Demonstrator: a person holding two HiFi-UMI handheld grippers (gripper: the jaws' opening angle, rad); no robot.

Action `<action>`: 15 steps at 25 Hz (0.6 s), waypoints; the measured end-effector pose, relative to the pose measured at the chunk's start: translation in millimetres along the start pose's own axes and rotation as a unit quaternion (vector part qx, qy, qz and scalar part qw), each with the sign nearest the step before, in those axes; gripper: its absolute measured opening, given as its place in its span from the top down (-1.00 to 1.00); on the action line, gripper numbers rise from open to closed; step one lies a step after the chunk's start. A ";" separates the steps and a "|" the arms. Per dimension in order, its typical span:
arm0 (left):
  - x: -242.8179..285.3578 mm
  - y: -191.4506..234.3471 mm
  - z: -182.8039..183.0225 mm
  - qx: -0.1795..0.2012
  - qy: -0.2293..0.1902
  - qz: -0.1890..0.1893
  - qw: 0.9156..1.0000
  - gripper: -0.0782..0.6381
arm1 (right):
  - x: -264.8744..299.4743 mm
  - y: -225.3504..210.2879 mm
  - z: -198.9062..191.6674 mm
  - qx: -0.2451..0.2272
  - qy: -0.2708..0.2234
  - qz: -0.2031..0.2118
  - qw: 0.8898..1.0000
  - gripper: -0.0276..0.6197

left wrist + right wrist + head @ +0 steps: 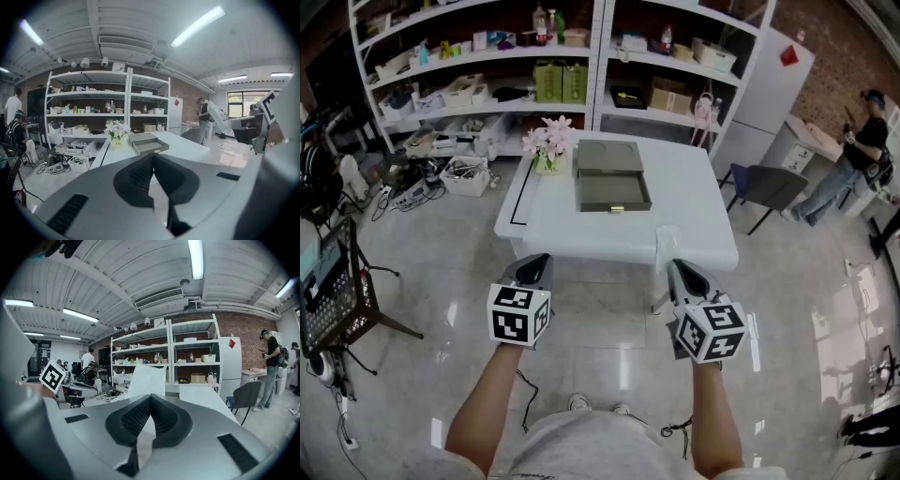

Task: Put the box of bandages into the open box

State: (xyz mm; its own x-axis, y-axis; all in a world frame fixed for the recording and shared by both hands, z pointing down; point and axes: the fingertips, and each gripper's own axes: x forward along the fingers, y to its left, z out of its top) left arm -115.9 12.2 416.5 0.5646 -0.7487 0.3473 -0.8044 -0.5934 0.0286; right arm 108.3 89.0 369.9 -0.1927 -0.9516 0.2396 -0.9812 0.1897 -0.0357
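The open box, a flat olive-grey case with its tray pulled toward me, lies mid-table on the white table; it also shows in the left gripper view as the open box. A small white thing sits at the table's near edge, and shows as a pale white shape just beyond the right jaws; I cannot tell what it is. My left gripper and right gripper hang over the floor short of the table, both shut and holding nothing.
A pot of pink flowers stands left of the open box. Stocked shelves line the back wall. A dark chair stands right of the table, and a person beyond it. A black stand and floor clutter lie left.
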 end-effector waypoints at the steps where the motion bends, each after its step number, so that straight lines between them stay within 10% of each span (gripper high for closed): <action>1: -0.1 1.6 1.0 0.000 0.000 -0.001 1.000 0.77 | 0.6 0.9 1.2 0.000 -0.002 -0.001 1.000 0.90; 15: 8.6 7.8 1.4 0.003 0.002 -0.007 1.000 0.77 | 11.9 0.5 3.8 0.003 -0.002 -0.008 1.000 0.90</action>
State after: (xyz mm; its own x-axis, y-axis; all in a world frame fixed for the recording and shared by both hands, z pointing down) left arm -117.1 0.7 418.3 0.5750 -0.7395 0.3500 -0.7956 -0.6051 0.0286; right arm 105.5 76.9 369.0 -0.1776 -0.9556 0.2353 -0.9841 0.1737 -0.0371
